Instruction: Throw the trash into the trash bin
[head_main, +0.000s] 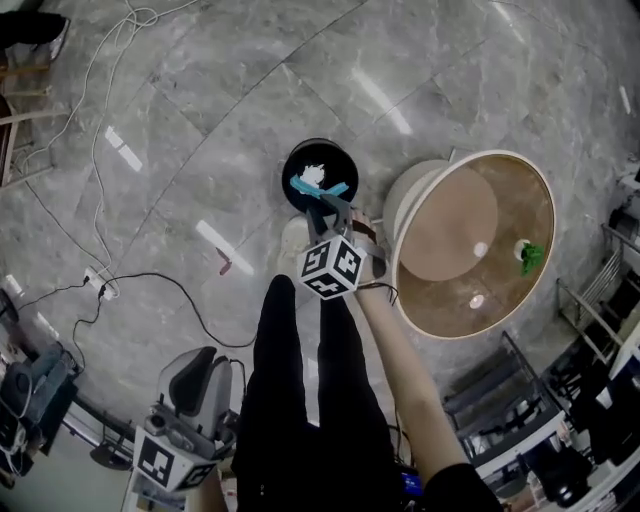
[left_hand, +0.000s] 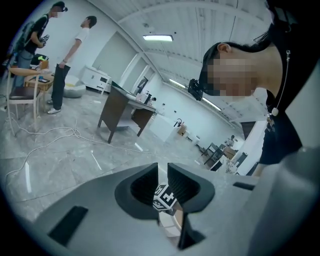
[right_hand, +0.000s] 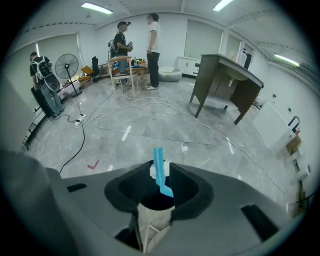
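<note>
From the head view, the black trash bin (head_main: 345, 165) stands on the floor next to a round table (head_main: 440, 190). The right gripper (head_main: 328, 208) points down right over the bin. A blue strip (head_main: 322, 188) and a small white scrap (head_main: 313, 175) show at the bin's mouth. The left gripper (head_main: 197, 362) is low down and far from the bin.

In the left gripper view, the left gripper (left_hand: 162, 172) has its jaws almost together, with only a thin slit. It holds nothing. Through the slit you can see the other gripper's marker cube (left_hand: 164, 196).

In the right gripper view, the right gripper (right_hand: 161, 164) has let go and its jaws stand apart. Between them, over the dark bin (right_hand: 150, 200), are the blue strip (right_hand: 160, 177) and the white scrap (right_hand: 152, 171). They look like they are inside the bin, but they may still be falling.

This trash looks very light, thin and floppy. It will bend, not break. It could stick to a jaw or flutter away, so pinch it near the middle and let go low over the bin.
</note>
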